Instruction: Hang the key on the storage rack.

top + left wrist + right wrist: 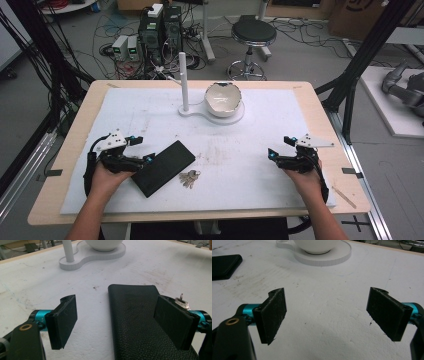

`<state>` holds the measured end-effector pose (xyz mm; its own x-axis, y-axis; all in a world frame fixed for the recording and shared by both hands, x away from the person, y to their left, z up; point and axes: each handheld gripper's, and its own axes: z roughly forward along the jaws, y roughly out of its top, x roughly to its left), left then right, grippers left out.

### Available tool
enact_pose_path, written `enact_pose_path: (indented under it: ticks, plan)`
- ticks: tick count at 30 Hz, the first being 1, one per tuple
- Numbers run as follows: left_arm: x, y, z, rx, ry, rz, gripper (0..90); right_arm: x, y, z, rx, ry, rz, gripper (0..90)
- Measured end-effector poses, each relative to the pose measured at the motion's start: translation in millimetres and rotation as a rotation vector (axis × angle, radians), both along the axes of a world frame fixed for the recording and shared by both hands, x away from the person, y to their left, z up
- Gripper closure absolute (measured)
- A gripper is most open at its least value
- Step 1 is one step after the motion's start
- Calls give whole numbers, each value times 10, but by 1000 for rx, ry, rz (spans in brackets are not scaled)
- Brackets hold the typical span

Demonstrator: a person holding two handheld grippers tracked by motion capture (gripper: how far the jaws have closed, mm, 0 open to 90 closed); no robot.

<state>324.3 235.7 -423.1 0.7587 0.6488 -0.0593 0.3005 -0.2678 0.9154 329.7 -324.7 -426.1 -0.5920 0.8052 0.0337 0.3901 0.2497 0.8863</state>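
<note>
On the white foam mat [260, 165]: black leather wallet [162, 167] lies flat near my left hand, a bunch of keys [189, 178] touching its right edge.
Left gripper [117, 322]: jaws spread wide, straddling the wallet's near left edge, gripping nothing.
Right gripper [327, 315]: jaws spread over bare mat, well apart from everything.
Risk: I judge the flat wallet may skid or nudge the keys if my jaws close too shallow.
White bowl [223, 99]: sits on its stand [192, 111]; looks empty, though its bottom is partly hidden.
</note>
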Motion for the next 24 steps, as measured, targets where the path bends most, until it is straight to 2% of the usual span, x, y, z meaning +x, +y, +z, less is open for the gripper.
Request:
enact_pose_path:
  ticks: [5,10,16,18,24]
  plan:
    - [-14,-36,31,-23,-7,-19,189,1,-7,-8,1,8,-3,166]
    - [-46,-168,87,-53,-15,-79,189,1,10,-15,-8,13,7,167]
    - [-61,-339,113,-44,-14,-136,189,-3,33,-13,-16,5,23,167]
    - [-69,-453,117,-41,-1,-174,189,-5,33,-13,-20,5,22,167]
    - [-91,-716,101,4,24,-238,189,-9,32,-20,-21,15,27,167]
